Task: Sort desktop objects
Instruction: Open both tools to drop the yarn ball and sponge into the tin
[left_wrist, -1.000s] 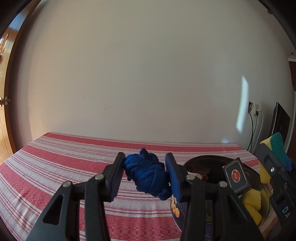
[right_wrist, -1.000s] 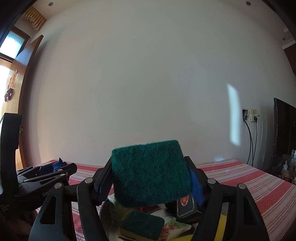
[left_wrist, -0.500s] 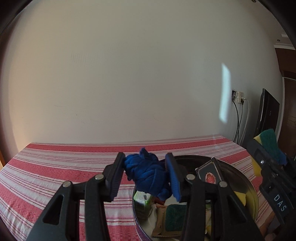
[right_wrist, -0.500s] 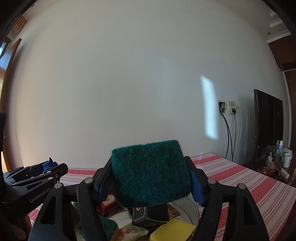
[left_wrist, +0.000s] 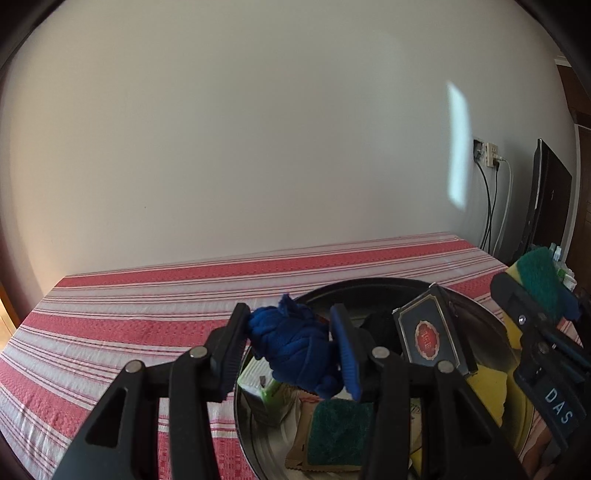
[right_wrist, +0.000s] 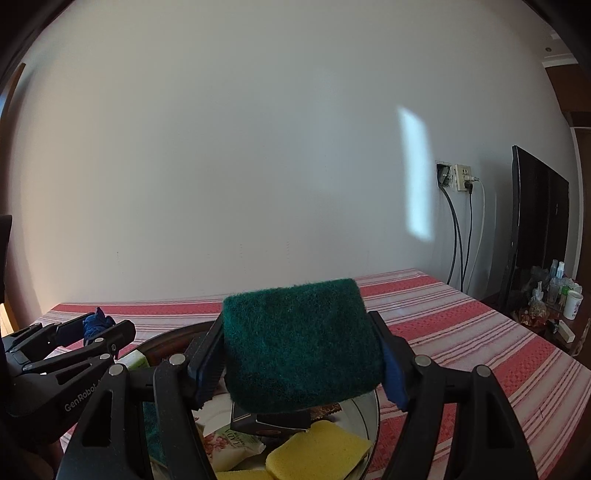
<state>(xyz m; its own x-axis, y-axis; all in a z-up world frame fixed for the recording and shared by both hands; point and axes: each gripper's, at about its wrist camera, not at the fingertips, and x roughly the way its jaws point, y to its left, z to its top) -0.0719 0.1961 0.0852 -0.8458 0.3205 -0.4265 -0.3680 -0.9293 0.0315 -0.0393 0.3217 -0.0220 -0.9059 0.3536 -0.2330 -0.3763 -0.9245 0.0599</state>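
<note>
- The blue knotted cloth, a soft, lumpy wad of twisted fabric, sits pinched between the pads of the left hand-held gripper, which is clamped on it from both sides. A second ago it hung over bare striped cloth to the left of the round metal bowl; now it hangs above the bowl's left half, so the carry looks finished and the drop is what I'd expect next.
- The green scouring sponge, coarse and fuzzy on its dark green face with a yellow foam underside seen from the left camera, is squeezed in the right hand-held gripper, whose jaws press its two ends. It too has come over the bowl, now nearer the bowl's right side and lower than before.
- Inside the bowl, which is shiny, dark-rimmed and shallow, lies a jumble: another green-faced sponge lying flat near the front, yellow sponges of smooth foam, a dark flat box with a red oval emblem leaning upright toward the far right, and crinkly printed packets.
- With two more things arriving above that pile, the sorting seems well along; I'd judge the bowl is filling, so soft items may settle on top instead of reaching the bottom.
- The bowl rests on the bench, covered in a woven red-and-white striped cloth with a bumpy weave.
</note>
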